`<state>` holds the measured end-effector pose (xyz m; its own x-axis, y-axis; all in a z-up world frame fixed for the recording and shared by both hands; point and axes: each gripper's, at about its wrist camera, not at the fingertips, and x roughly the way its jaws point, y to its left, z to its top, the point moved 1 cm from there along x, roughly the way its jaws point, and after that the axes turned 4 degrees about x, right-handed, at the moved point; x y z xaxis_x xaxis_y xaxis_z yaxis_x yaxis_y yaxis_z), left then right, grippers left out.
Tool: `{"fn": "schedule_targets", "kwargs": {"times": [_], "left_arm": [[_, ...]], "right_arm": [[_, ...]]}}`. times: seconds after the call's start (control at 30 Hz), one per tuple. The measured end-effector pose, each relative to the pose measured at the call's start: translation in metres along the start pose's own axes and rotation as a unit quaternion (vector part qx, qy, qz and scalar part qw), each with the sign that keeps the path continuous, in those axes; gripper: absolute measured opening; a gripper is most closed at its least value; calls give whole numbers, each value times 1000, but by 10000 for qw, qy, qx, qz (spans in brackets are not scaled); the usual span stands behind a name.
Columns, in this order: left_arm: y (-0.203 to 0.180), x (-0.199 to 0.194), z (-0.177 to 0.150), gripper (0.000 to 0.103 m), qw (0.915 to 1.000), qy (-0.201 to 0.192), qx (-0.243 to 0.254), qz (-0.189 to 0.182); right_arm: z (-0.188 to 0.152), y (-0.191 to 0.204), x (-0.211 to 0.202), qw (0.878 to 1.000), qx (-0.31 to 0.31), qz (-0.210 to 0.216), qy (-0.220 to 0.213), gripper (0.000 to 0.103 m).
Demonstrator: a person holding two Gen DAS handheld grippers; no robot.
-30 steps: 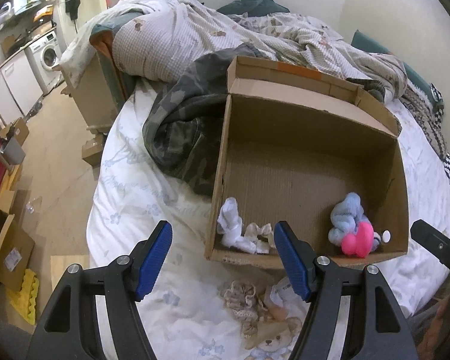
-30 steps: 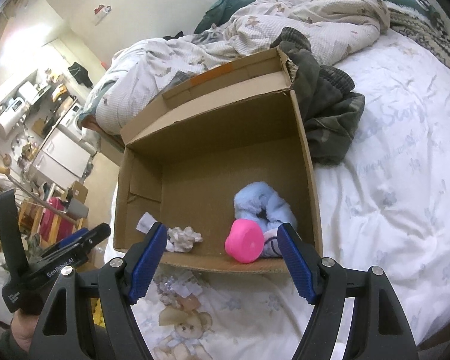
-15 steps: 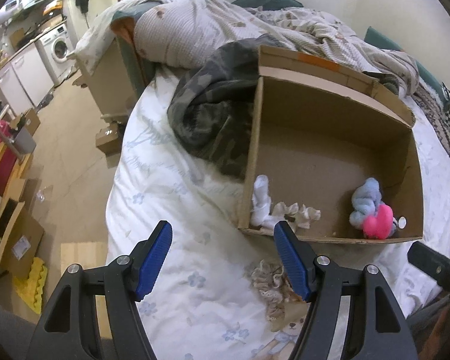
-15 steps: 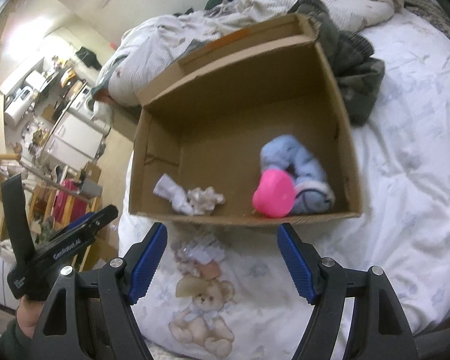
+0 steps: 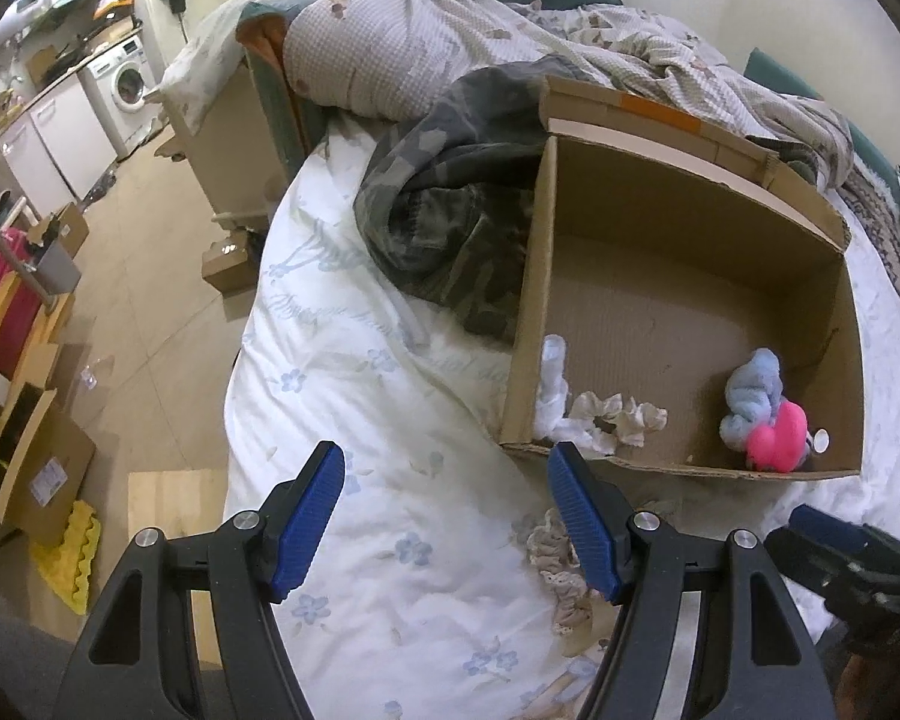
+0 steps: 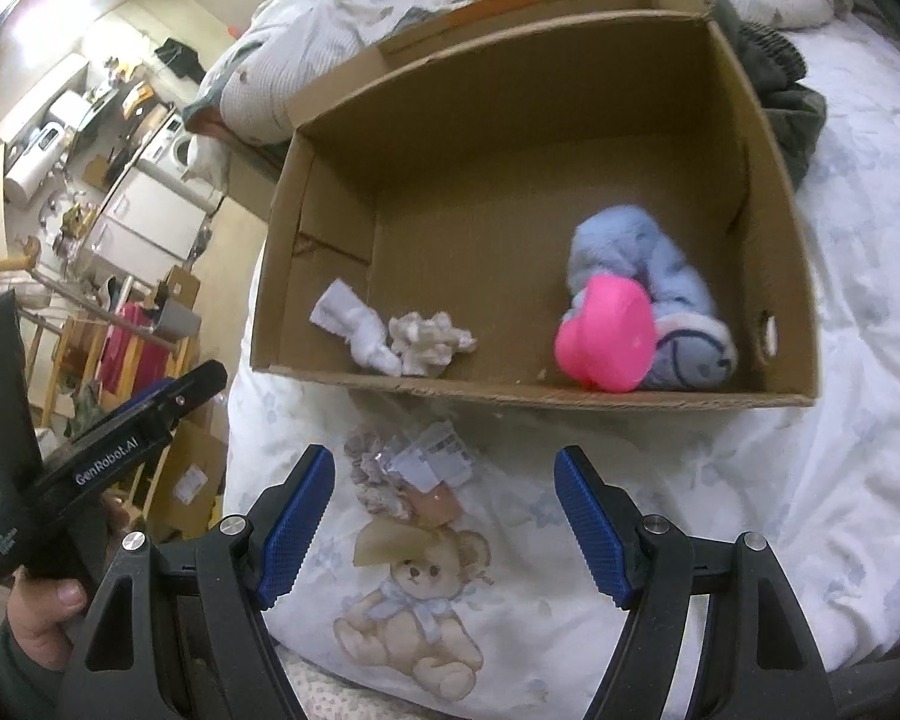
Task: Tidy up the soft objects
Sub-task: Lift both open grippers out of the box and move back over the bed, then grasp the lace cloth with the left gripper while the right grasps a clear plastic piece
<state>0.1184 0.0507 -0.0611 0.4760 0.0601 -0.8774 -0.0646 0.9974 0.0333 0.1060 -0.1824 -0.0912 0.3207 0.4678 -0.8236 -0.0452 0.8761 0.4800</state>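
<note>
Lying between open right hand-held gripper [image 6: 444, 516] fingers: scrunchie [image 6: 372, 474].

one open brown cardboard box [image 6: 780, 276] holds four soft things: one light blue plush toy [image 6: 660, 276], one bright pink rounded toy [image 6: 606, 342], one white rolled sock [image 6: 360, 330], one cream frilly scrunchie [image 6: 429, 336]; one beige lace scrunchie [image 6: 369, 480] lies outside.

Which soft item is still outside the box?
The lacy beige scrunchie with a tag, lying on the bed sheet before the cardboard box; the other soft items lie inside.
</note>
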Motion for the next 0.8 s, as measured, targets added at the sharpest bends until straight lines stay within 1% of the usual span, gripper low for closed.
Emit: {"fn": "schedule_targets", "kwargs": {"times": [0.2,0.27,0.33,0.37,0.53,0.7,0.73,0.77,0.8], "left_arm": [[10,13,-1,68,9991,297,-311,-28],[11,16,-1,68,9986,342,-391,-38],[12,17,0,68,9985,362,-419,-42],[12,17,0,68,9984,367,-424,-44],[15,18,-1,68,9982,382,-468,-40],[17,19,-3,68,9979,414,-496,9],[17,20,-3,68,9978,418,-506,28],[17,20,-3,68,9978,425,-518,28],[16,20,-4,68,9977,434,-520,13]], "right_arm": [[-6,0,17,9993,-13,-8,379,80],[-7,-1,23,9986,31,41,533,80],[-10,-2,31,9971,80,145,742,80],[-11,-2,36,9965,82,132,823,80],[-22,6,58,9924,-145,-104,1221,80],[-34,24,85,9856,-345,53,1652,80],[-37,27,91,9851,-372,-4,1682,78],[-40,29,97,9851,-388,-102,1671,74],[-43,31,103,9842,-371,-109,1726,59]]}}
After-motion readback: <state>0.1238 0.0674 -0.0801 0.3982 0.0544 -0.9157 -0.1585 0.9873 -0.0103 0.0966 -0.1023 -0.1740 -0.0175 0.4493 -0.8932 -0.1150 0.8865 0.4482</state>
